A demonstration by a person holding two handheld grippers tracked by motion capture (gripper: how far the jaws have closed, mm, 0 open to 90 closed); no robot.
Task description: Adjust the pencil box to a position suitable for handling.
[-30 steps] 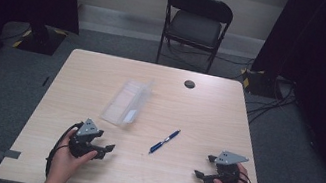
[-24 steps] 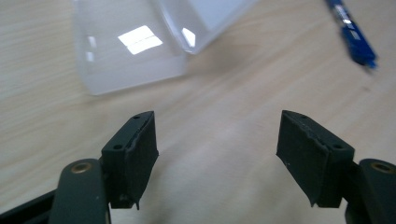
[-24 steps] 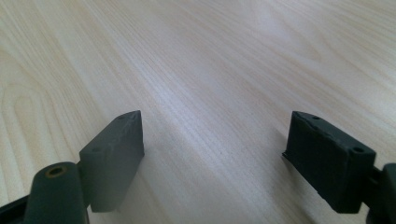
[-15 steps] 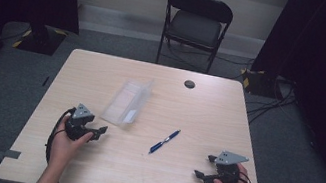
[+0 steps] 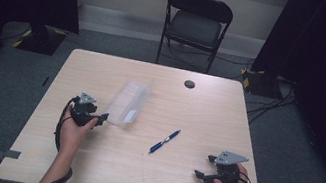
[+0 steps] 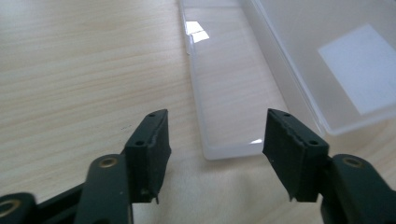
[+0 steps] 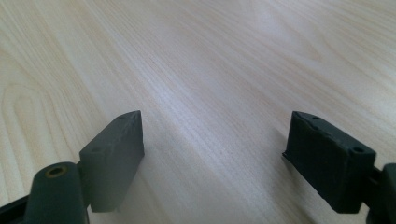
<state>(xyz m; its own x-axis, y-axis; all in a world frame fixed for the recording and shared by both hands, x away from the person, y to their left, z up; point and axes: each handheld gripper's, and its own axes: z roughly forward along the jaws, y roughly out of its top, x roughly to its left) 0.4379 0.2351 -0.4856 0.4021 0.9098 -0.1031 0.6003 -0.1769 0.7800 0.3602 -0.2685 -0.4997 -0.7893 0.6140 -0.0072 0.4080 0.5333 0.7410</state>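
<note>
A clear plastic case (image 5: 128, 101) lies open on the wooden table (image 5: 198, 108), left of centre; its lid and tray spread side by side (image 6: 261, 79). My left gripper (image 5: 101, 118) is open, its jaws just short of the case's near end (image 6: 215, 135). A blue pen (image 5: 164, 141) lies slantwise near the middle of the table. My right gripper (image 5: 202, 174) rests open near the front right corner, over bare wood (image 7: 212, 140), well apart from the pen.
A small black disc (image 5: 189, 84) is set in the table near its far edge. A black folding chair (image 5: 195, 23) stands behind the table. Cables (image 5: 272, 95) trail on the floor at the right.
My left gripper has moved forward and to the right, up to the near end of the case. The right gripper has stayed put.
</note>
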